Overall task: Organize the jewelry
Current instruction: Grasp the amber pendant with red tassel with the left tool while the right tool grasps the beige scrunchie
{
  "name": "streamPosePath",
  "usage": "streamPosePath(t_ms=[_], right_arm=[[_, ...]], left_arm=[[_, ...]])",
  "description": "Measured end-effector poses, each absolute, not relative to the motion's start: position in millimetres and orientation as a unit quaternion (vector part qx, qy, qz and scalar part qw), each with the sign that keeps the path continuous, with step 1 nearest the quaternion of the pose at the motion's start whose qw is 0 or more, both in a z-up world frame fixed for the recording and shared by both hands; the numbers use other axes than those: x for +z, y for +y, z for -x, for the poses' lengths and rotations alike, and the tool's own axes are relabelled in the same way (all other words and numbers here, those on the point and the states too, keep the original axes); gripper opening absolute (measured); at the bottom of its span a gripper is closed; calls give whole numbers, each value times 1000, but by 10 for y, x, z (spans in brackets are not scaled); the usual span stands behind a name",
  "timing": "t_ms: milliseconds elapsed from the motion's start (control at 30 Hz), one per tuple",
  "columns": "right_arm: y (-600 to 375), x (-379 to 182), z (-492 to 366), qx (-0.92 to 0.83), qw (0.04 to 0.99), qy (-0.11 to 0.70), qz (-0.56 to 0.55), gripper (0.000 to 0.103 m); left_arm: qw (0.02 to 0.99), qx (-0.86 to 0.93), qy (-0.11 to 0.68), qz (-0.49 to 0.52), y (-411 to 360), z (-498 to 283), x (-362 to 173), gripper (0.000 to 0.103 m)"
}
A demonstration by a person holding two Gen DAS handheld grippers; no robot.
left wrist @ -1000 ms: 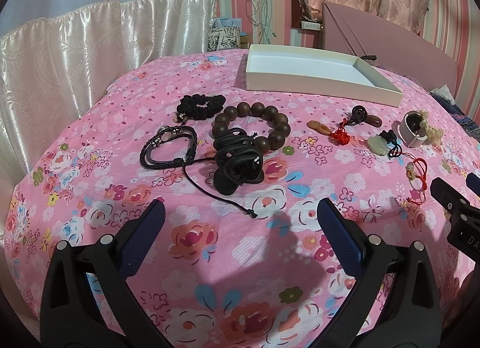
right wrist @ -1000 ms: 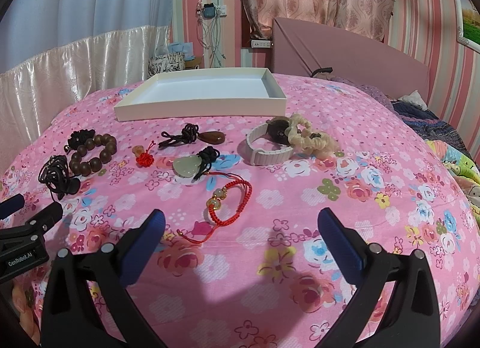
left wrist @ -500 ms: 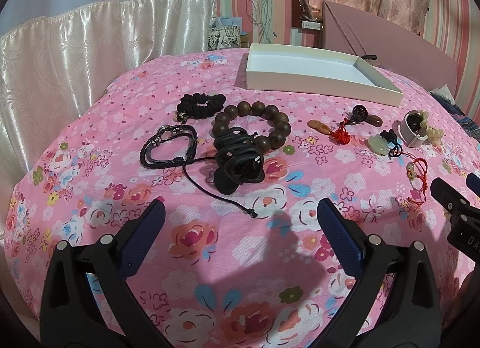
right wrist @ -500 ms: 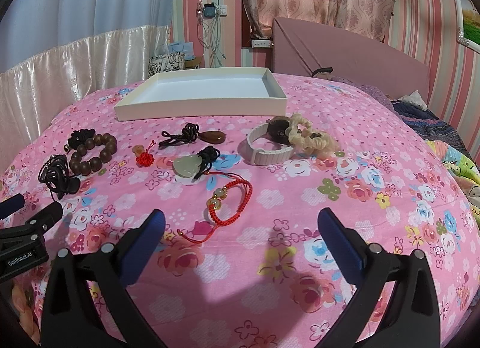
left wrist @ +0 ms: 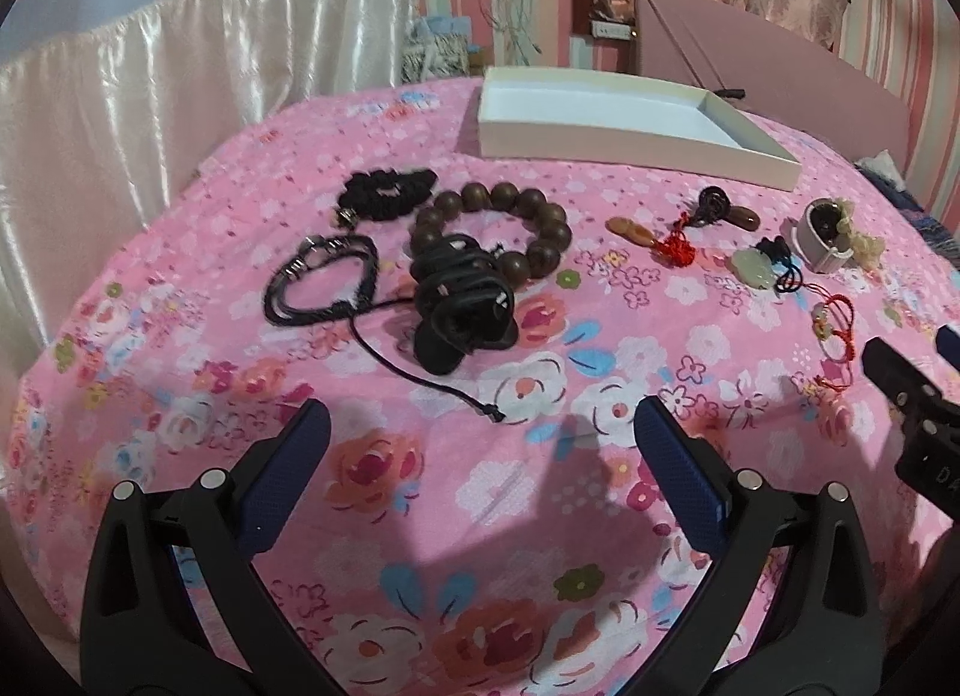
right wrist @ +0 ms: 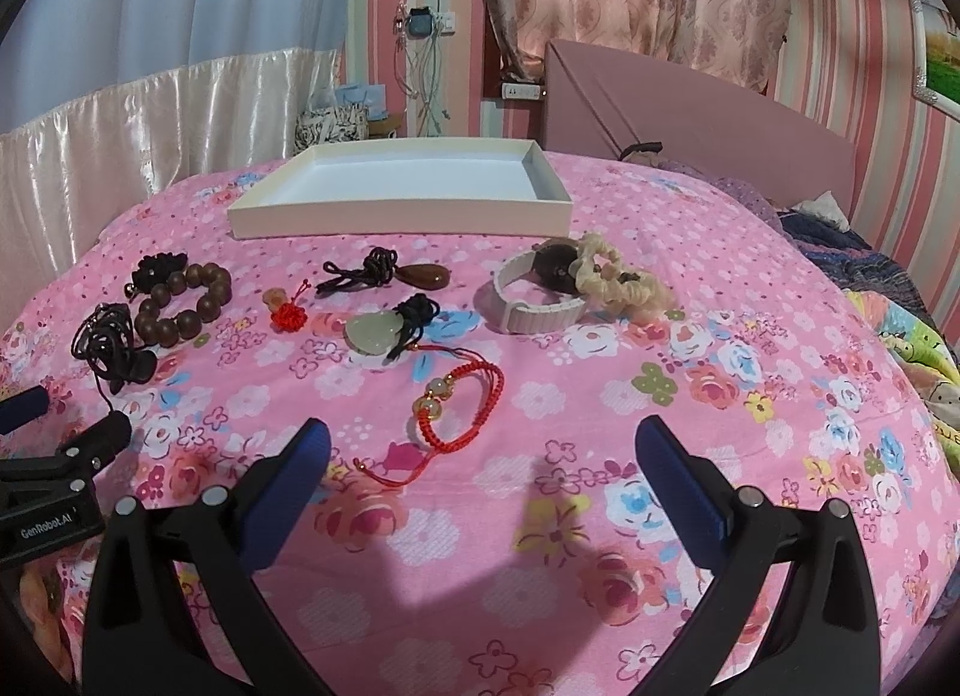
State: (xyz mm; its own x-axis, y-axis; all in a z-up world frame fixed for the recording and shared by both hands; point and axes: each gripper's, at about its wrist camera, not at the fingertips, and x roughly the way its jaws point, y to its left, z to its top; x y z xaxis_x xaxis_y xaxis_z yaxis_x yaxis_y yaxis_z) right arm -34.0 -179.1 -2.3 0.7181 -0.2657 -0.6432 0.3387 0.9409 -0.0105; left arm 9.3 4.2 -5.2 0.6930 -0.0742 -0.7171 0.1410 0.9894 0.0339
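Jewelry all loose on the pink floral bedspread, none yet in the white tray (empty as far as both views show), so by the look of it sorting not begun and every piece left to move. Spread in a row just short of the tray: black scrunchie, wooden bead bracelet touching a coiled black cord necklace, black braided bracelet beside them, small red knot charm, brown pendant on black cord, pale green jade pendant, red string bracelet, white band touching a cream scrunchie. Left gripper spread wide, nothing between its fingers; right gripper likewise spread and empty, nearest the red string bracelet.
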Motion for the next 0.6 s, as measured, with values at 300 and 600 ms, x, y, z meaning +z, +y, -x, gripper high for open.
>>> streamPosePath(t_ms=[300, 600], right_arm=[[-1776, 190, 266, -149, 936, 317, -30, 101], [-2169, 562, 62, -179, 938, 294, -52, 101]], left_arm=[[925, -48, 374, -46, 63, -188, 141, 100], [928, -50, 368, -39, 160, -451, 514, 100]])
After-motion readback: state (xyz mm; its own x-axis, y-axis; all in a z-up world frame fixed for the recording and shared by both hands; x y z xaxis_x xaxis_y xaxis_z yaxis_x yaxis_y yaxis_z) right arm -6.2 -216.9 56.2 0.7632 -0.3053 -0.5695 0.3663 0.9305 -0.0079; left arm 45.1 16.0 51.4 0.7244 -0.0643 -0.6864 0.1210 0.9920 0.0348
